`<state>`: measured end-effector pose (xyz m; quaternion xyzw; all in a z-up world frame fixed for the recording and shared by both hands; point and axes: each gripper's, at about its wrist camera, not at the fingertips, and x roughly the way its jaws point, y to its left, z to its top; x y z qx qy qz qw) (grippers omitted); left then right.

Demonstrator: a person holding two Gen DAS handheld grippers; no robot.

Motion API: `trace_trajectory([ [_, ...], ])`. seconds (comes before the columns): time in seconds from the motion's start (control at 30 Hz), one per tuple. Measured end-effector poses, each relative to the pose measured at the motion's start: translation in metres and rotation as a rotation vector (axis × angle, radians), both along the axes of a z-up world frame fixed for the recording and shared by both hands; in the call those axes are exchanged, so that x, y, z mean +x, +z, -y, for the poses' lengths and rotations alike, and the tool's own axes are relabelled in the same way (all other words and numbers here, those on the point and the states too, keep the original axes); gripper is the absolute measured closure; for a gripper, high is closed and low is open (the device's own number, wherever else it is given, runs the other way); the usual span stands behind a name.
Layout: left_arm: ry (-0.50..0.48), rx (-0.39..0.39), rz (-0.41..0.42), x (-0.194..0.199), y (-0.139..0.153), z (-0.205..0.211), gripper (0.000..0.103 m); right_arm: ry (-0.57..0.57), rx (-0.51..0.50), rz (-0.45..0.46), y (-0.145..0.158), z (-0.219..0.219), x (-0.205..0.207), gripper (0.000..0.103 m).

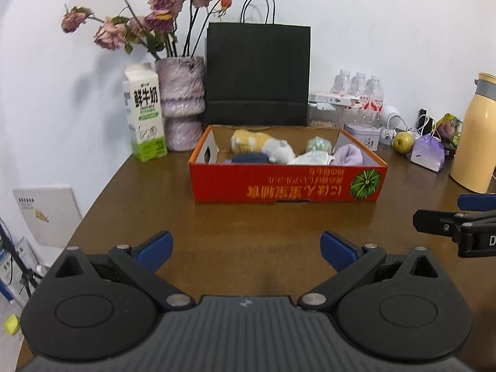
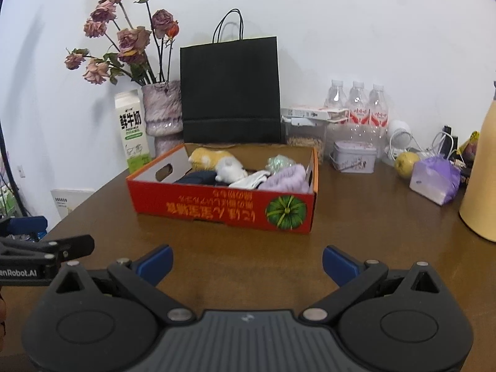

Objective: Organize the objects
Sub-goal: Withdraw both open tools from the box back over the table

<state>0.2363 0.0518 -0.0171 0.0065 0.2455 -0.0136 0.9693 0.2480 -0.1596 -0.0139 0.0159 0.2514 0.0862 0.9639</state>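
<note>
Through the left wrist camera, our left gripper (image 1: pixel 246 252) hangs over the brown table (image 1: pixel 130 204) with its blue fingers (image 1: pixel 155 248) spread wide and nothing between them. The red cardboard box (image 1: pixel 286 183) lies straight ahead of the fingertips, well apart, its long side running across our line of reach. Soft items sit inside: a yellow one (image 1: pixel 249 141) at the back, a lavender one (image 1: pixel 348 155) toward the right end.

Through the right wrist camera, our right gripper (image 2: pixel 248 262) is likewise spread and empty. Here the box (image 2: pixel 223 206) lies ahead and slightly left of the fingers, its near right corner turned toward us, so the lavender item (image 2: pixel 286 179) lies nearest this gripper. We judge neither gripper clearly closer to the box overall.
</note>
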Motion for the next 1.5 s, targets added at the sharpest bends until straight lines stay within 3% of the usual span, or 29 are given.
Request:
trace_trajectory([
  [0.53, 0.005, -0.018, 0.011, -0.021, 0.008, -0.003, 0.0, -0.008, 0.004, 0.018, 0.007, -0.001, -0.024, 0.0],
  [1.5, -0.002, -0.016, 0.011, -0.03, 0.012, 0.003, 0.0, -0.007, 0.006, 0.021, 0.009, 0.0, -0.028, 0.0],
])
